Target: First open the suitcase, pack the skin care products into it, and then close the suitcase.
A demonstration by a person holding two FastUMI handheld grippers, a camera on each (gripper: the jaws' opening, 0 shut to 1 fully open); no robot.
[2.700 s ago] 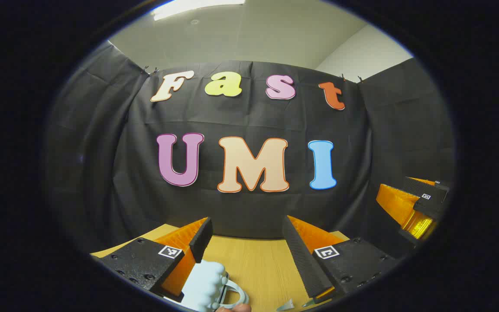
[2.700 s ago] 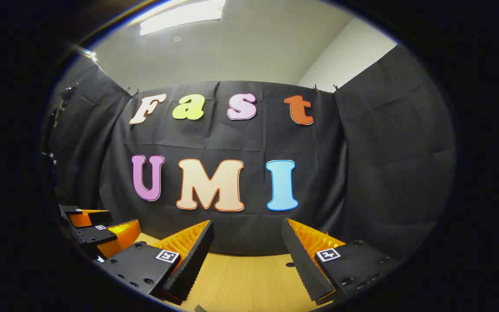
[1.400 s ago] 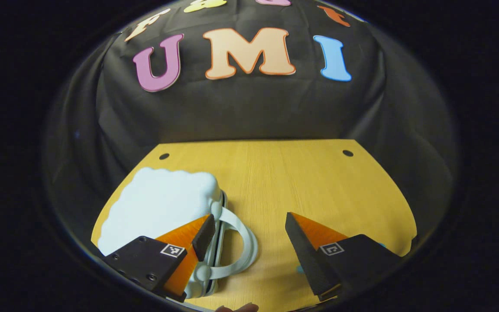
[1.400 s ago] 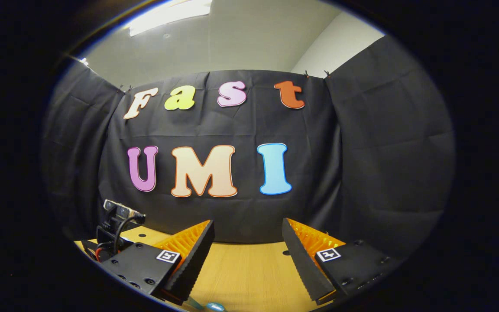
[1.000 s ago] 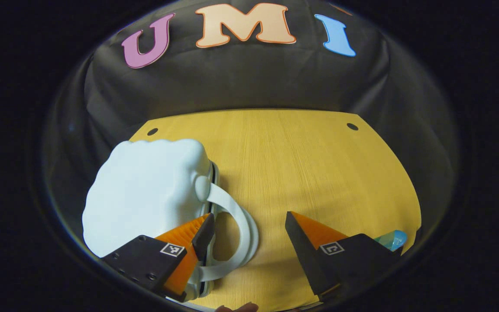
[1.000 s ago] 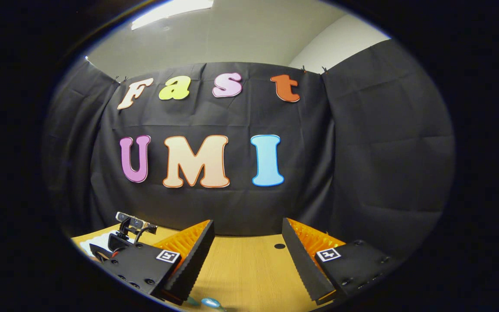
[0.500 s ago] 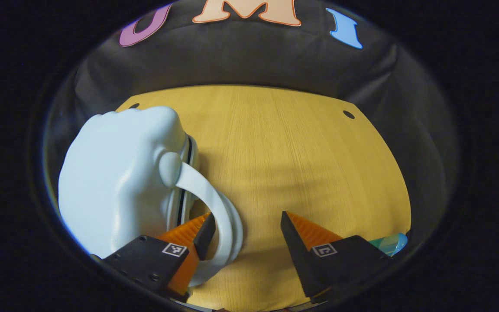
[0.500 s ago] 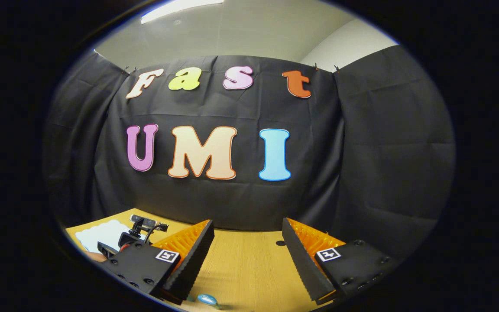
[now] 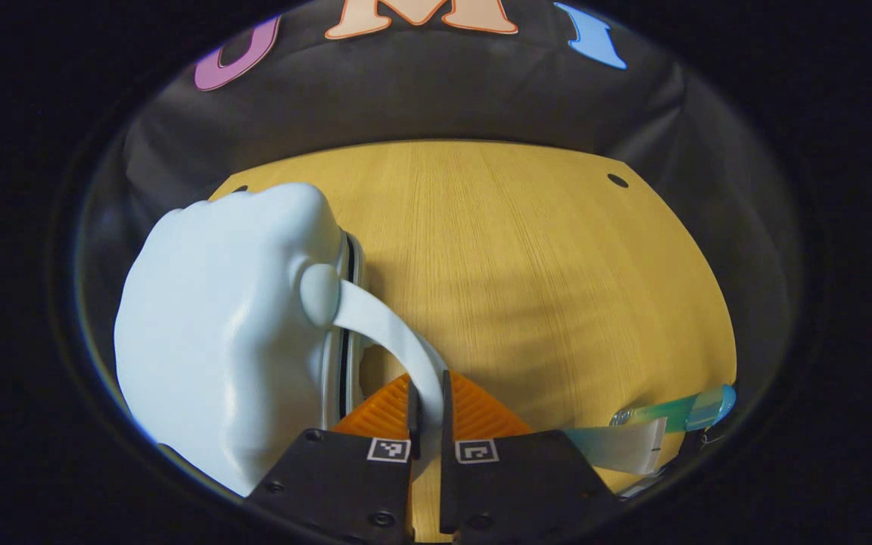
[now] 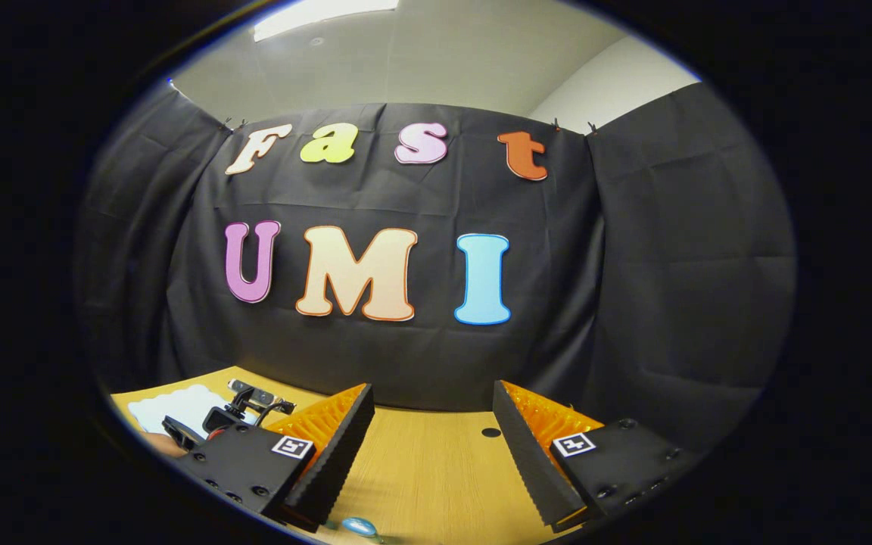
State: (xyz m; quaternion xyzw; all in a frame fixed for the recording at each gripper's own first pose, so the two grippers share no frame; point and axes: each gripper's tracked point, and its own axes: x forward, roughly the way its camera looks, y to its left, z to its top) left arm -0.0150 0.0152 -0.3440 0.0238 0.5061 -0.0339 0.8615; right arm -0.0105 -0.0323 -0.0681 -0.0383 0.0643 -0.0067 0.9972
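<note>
Left gripper [image 9: 426, 412] is pinched tight on the suitcase handle [image 9: 390, 333]; the pale suitcase [image 9: 216, 333] lies shut on the table [image 9: 542, 250]. If I pull wrong, it may slide (my right gripper [image 10: 432, 446] waits wide open, holding nothing).

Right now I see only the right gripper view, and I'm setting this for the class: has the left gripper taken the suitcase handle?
Observer: Yes. In the left gripper view, the left gripper is shut on the handle of the pale blue suitcase.
Operator: Is the suitcase open?
Observer: No. Its two halves meet along the seam.
Operator: Where are the skin care products?
Observer: A blue-capped tube lies on the table, outside the suitcase, to the right of that gripper in its view.
</note>
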